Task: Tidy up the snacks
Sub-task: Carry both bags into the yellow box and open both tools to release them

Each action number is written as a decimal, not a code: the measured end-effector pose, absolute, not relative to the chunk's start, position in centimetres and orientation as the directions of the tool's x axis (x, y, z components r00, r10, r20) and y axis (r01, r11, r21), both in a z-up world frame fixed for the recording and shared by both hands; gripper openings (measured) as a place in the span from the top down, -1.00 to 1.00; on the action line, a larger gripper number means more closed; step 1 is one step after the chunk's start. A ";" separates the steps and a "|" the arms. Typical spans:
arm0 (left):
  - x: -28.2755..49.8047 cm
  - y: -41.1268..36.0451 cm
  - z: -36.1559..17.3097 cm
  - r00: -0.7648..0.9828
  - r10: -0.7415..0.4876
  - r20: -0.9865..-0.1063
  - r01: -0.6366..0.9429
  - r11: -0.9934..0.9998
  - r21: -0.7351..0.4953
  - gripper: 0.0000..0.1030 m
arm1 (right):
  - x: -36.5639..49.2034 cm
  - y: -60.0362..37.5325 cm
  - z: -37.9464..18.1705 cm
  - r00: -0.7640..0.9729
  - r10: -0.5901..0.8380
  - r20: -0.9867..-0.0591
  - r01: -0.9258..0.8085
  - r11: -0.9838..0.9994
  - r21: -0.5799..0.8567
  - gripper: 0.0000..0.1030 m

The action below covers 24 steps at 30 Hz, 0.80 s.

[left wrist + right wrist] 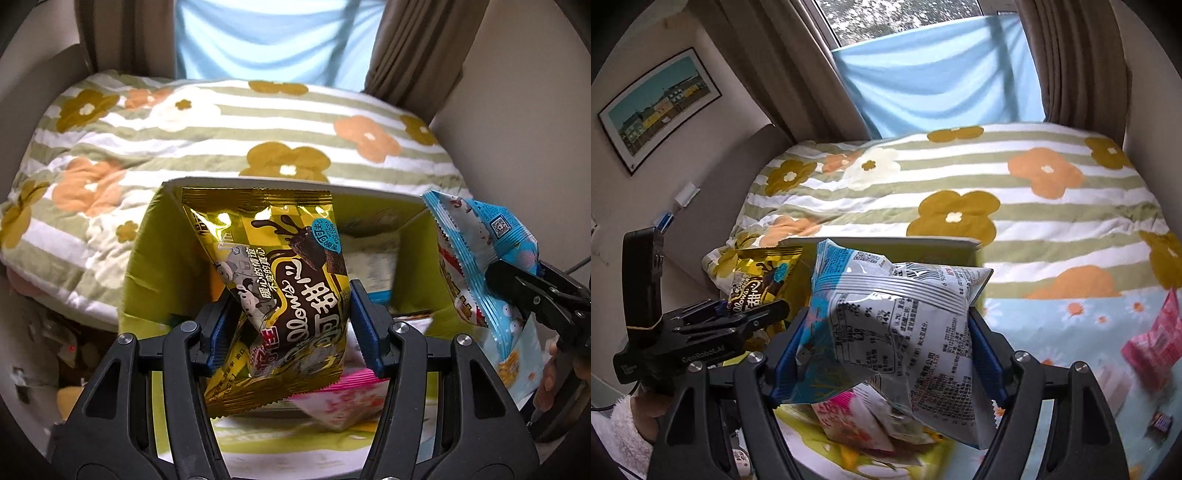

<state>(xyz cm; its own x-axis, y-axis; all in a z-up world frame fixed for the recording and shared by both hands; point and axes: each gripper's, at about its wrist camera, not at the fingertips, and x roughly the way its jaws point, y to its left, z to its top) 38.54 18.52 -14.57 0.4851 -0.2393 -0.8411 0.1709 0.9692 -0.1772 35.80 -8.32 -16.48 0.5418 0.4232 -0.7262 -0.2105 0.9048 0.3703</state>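
In the left wrist view, the gold snack packet (291,291) is clamped upright in the left claw (290,326), directly above the open green box (147,266) on the bed (221,129); packets already lie inside.

In the right wrist view, the blue-and-white snack packet (886,325) is gripped in the right claw (886,354), the box's rim (886,242) just beyond, a pink packet (1156,343) set apart on the bed.

The crinkly gold foil snack packet (280,291) is glossy and mirror-bright, catching glare along its creases. The blue-and-white plastic-film snack bag (890,332) shines too, smooth but wrinkled. Both black two-finger grippers, left (290,325) and right (886,354), look like matt moulded plastic with bright metal screw heads and blue pads (365,328). The striped floral quilt (229,133) is soft, matt cloth, lightly puckered. The yellow-green box (147,258) looks dull, matt.
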 end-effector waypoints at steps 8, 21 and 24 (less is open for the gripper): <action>39.3 20.0 -15.7 0.474 -0.280 -0.835 0.211 0.957 -0.201 -0.99 | 36.7 -6.4 -17.4 0.525 0.401 -0.751 -0.184 0.915 0.360 -0.46; 36.6 21.8 -16.3 0.454 -0.216 -0.864 0.166 0.974 -0.157 -0.99 | 36.6 -4.1 -18.2 0.489 0.423 -0.763 -0.217 0.906 0.363 -0.47; 36.5 22.0 -16.0 0.450 -0.219 -0.866 0.156 0.974 -0.166 -0.99 | 36.8 -3.5 -17.7 0.492 0.419 -0.763 -0.225 0.908 0.354 -0.50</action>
